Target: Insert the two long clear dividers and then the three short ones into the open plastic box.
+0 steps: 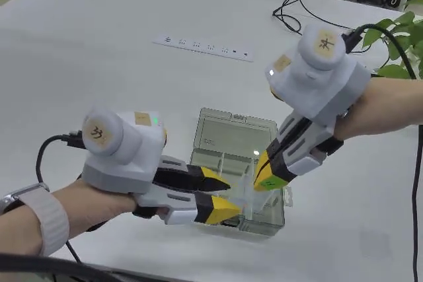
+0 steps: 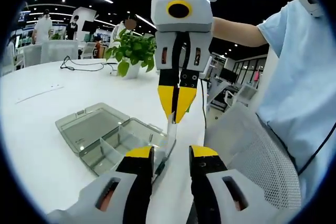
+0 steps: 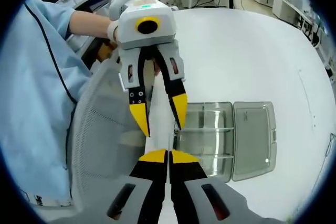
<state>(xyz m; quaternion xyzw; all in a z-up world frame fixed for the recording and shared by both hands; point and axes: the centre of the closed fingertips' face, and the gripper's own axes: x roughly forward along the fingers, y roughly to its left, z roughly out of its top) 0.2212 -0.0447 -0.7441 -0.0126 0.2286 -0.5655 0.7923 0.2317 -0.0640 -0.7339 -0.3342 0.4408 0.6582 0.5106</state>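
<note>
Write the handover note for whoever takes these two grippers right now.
Left gripper: open, holding nothing, tips close to the strip that the other gripper holds.
Right gripper: shut on a clear plastic divider strip, pointing down over the box end nearest the person.
Open clear plastic box: on the white table, with its lid lying flat behind.
Done: some fitted dividers stand in the box, but I cannot tell how many.
Left: seat the held strip, then any still missing.
</note>
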